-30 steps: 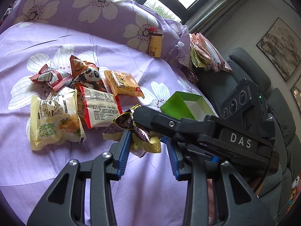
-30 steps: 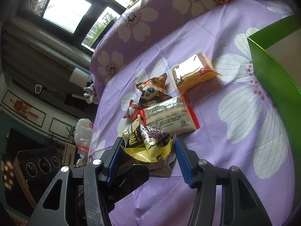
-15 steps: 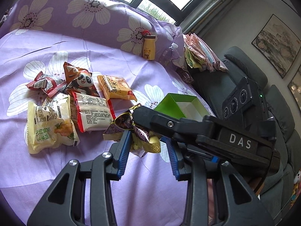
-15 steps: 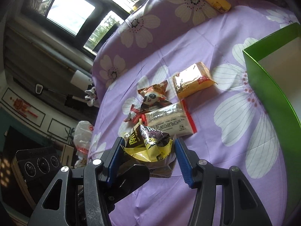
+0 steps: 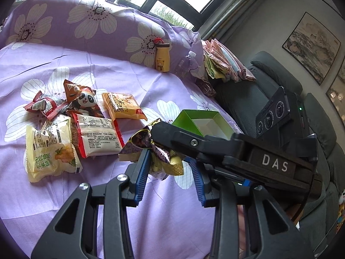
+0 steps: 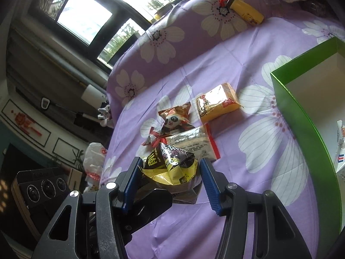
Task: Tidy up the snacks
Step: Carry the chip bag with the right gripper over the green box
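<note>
Where the crumpled yellow-and-purple foil snack packet (image 6: 172,169) is concerned, it is pinched between the blue pads of the right hand-held gripper (image 6: 170,172), above the purple floral bedsheet (image 6: 248,205). The left hand-held gripper (image 5: 169,172) is held open around the same spot, its pads seemingly clear of the foil. The open green cardboard box (image 6: 301,116) lies to the right and slightly ahead, nearer the right hand. The packet's long axis appears to run roughly across the jaws, though no clear pointing end can be told.

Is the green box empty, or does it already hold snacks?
Not empty: the green box holds at least one white packet at the frame's right edge.
</note>
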Demonstrator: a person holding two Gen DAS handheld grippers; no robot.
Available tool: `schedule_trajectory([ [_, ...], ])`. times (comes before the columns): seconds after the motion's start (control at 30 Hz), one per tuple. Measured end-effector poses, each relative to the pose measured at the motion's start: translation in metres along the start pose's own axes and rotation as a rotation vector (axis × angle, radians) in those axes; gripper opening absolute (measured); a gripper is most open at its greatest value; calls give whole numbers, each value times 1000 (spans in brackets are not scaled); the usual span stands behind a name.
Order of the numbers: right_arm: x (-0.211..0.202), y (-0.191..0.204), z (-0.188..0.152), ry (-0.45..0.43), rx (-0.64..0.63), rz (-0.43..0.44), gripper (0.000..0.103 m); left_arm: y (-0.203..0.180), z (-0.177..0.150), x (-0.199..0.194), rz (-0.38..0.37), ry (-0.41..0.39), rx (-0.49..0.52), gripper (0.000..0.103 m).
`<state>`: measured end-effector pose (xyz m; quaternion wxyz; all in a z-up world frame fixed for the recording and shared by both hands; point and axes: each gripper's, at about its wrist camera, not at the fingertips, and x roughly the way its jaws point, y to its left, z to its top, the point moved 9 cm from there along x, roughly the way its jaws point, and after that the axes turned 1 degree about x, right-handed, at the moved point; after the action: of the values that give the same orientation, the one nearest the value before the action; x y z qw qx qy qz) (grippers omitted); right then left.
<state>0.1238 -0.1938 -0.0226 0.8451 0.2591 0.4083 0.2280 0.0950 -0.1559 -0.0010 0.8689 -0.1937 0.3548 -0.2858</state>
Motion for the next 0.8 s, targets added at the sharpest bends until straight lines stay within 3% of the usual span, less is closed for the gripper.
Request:
schedule_trajectory([
  [0.8,-33,-27,20,-69,63,-30,57,-35,13,31,-40,27,47,36],
])
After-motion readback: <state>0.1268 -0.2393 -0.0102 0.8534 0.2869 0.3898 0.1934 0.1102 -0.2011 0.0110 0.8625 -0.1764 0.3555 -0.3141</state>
